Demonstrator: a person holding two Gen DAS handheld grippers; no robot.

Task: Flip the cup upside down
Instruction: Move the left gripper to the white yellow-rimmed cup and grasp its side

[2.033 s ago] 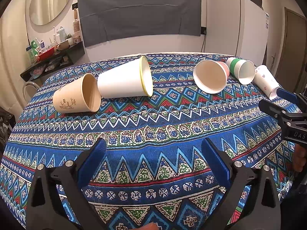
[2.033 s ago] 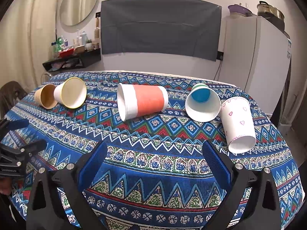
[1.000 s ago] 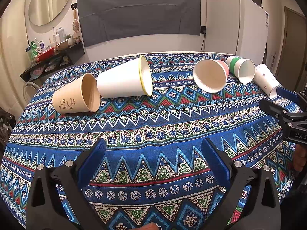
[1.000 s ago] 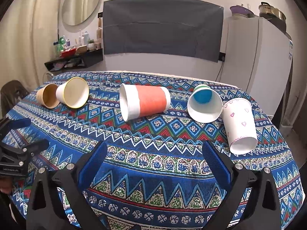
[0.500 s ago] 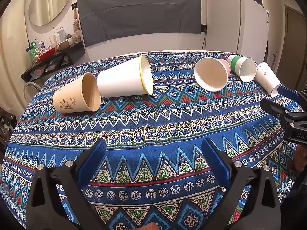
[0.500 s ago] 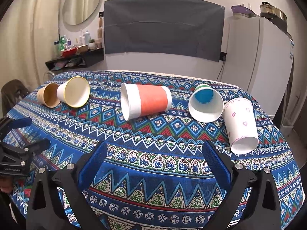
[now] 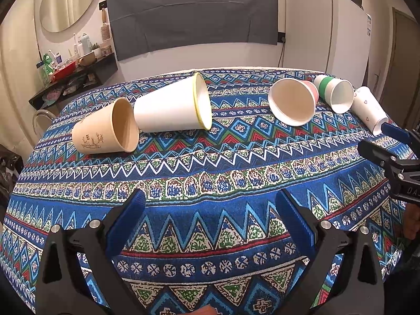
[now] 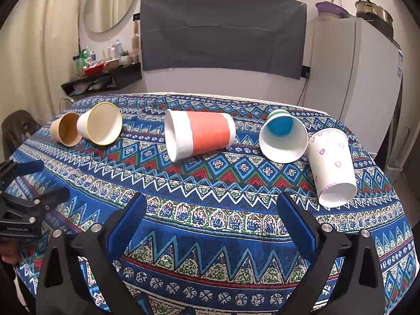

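Several paper cups lie on their sides across the patterned tablecloth (image 7: 210,162). From left: a tan cup (image 7: 105,128), a white cup with a yellow rim (image 7: 170,110), a red-banded cup (image 8: 199,135), a green-banded cup with a blue base (image 8: 283,141), and a white cup with hearts (image 8: 330,168). My left gripper (image 7: 210,210) is open and empty over the near cloth, well short of the cups. My right gripper (image 8: 210,210) is open and empty, near the front edge, below the red-banded cup. Each gripper shows at the edge of the other's view.
A white fridge (image 8: 354,73) stands behind the table on the right. A dark shelf with bottles (image 8: 102,78) hangs on the left wall. A grey cloth (image 8: 223,31) and a round mirror (image 8: 110,2) are on the back wall. A dark chair (image 8: 15,128) stands at the table's left.
Both grippers have drifted very slightly toward the table, so the cups sit a touch higher and nearer in view. The cups have not moved and both grippers stay open.
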